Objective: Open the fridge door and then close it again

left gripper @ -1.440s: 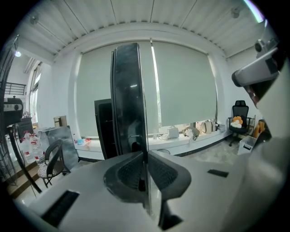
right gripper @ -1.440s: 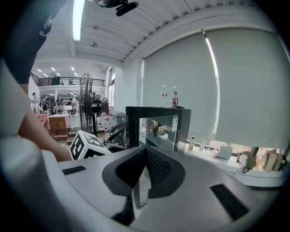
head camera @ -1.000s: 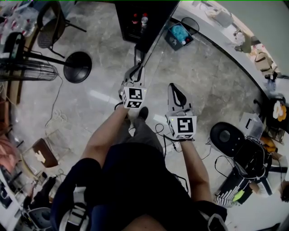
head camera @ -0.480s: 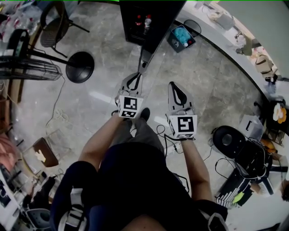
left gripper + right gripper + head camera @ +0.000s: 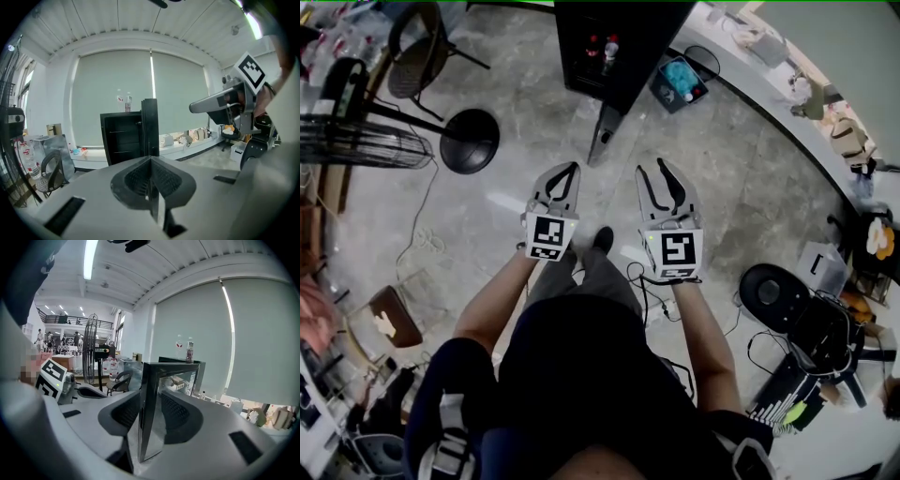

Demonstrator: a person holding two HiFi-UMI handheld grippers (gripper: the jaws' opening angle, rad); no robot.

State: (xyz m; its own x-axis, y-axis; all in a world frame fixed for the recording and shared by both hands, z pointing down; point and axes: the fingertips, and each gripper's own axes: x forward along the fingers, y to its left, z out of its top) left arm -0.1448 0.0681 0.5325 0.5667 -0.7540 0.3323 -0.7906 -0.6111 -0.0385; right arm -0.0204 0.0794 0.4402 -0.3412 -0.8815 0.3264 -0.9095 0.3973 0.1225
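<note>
Drawing back from the fridge door [image 5: 605, 136], the left gripper [image 5: 570, 169] is now hovering clear of it, jaws pressed together on nothing. The right gripper [image 5: 660, 169] is just spreading its jaws, empty. Ahead, the boxy, glossy black fridge [image 5: 614, 47] is standing with its slim, reflective door hanging open.

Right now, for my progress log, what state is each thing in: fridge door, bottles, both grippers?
fridge door: open, swung out from the fridge.
left gripper: shut, empty.
right gripper: jaws apart, just been opening, nothing between them.
bottles on top: upright.
</note>
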